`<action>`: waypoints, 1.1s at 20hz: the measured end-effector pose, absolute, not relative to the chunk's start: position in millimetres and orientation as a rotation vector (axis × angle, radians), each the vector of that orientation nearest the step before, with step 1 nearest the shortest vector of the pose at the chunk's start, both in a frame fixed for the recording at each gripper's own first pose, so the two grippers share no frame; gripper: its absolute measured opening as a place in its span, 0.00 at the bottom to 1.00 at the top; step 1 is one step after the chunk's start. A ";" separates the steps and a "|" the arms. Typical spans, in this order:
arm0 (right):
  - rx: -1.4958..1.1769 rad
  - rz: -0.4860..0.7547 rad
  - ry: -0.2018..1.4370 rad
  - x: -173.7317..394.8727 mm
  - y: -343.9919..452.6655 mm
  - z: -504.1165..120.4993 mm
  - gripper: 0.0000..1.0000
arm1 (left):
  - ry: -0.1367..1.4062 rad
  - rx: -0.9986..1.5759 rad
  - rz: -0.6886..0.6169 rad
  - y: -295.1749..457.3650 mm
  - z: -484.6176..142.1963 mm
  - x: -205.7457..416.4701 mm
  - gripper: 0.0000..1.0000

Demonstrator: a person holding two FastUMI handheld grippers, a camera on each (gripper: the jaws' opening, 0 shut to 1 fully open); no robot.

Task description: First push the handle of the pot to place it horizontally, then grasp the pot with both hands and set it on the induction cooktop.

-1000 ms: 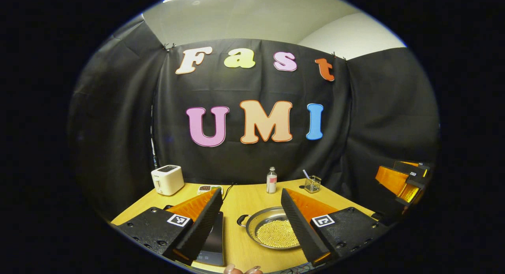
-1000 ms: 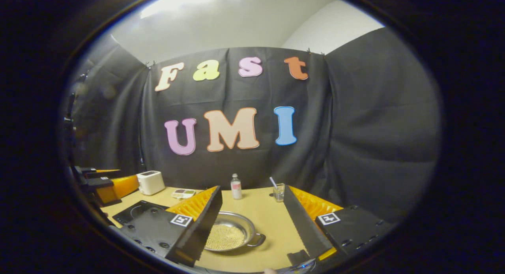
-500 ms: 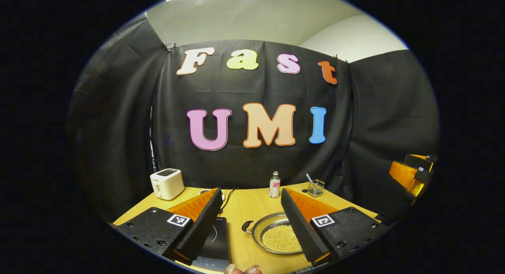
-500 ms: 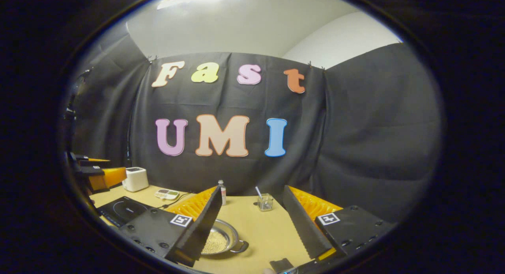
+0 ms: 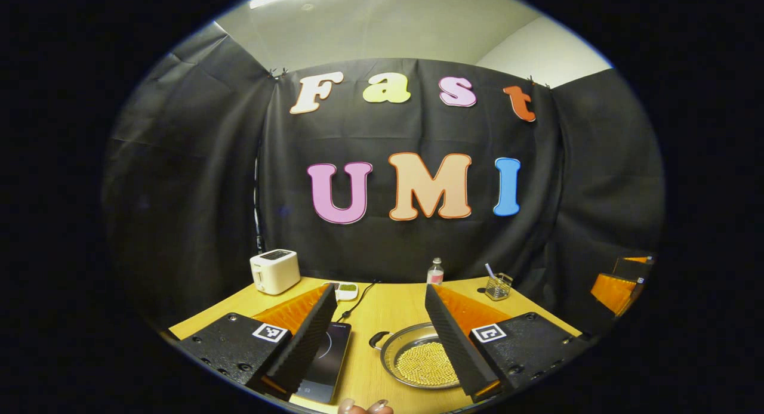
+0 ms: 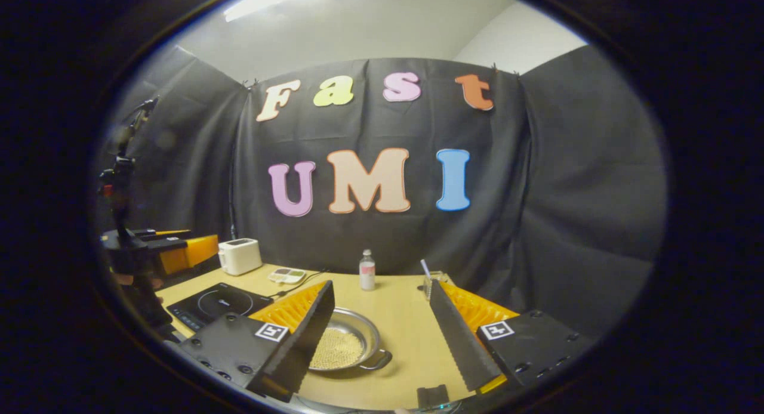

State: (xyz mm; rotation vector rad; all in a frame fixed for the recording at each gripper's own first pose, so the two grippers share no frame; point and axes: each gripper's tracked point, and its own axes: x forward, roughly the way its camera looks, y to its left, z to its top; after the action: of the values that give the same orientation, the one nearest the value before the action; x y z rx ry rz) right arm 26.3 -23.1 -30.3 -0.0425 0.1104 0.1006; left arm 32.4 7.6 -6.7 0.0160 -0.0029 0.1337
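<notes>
A shallow metal pot (image 5: 412, 366) holding small yellow beads sits on the wooden table (image 5: 382, 309), one loop handle (image 5: 377, 340) pointing toward the black induction cooktop (image 5: 327, 357) beside it. My left gripper (image 5: 380, 292) hovers open above them, nothing between its fingers. In the right gripper view the pot (image 6: 349, 342) lies behind the left finger, with a loop handle (image 6: 382, 360) at its near right. The cooktop (image 6: 218, 303) is farther left. My right gripper (image 6: 381, 289) is open and holds nothing. Each gripper shows at the other view's edge: the right gripper (image 5: 621, 280) and the left gripper (image 6: 164, 250).
At the back of the table stand a white toaster (image 5: 274, 271), a small dish (image 5: 346, 291), a bottle (image 5: 436, 272) and a glass with a straw (image 5: 497, 287). A cable (image 5: 358, 300) runs to the cooktop. A stand (image 6: 119, 181) rises at the left.
Both hands shifted their views: the left gripper view swung so the table's things slid right, and the right gripper view dipped and came back. The pot stays put. Both grippers remain open.
</notes>
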 end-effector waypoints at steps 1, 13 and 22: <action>-0.033 0.103 0.123 28.4 -27.6 -34.2 1.00 | 0.005 0.023 0.142 3.9 -10.0 32.3 0.96; -0.015 0.089 0.285 51.8 -31.4 -90.3 0.53 | 0.091 0.018 0.092 -4.7 -36.6 57.3 0.96; -0.054 0.030 0.462 36.7 -22.5 -150.9 0.01 | 0.118 0.011 0.061 13.2 -48.4 69.0 0.96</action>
State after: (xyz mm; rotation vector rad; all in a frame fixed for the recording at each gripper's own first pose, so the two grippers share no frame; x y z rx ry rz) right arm 36.7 -22.5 -150.9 -0.0536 0.4624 0.0305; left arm 69.0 13.2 -48.4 0.0113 0.1178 0.0611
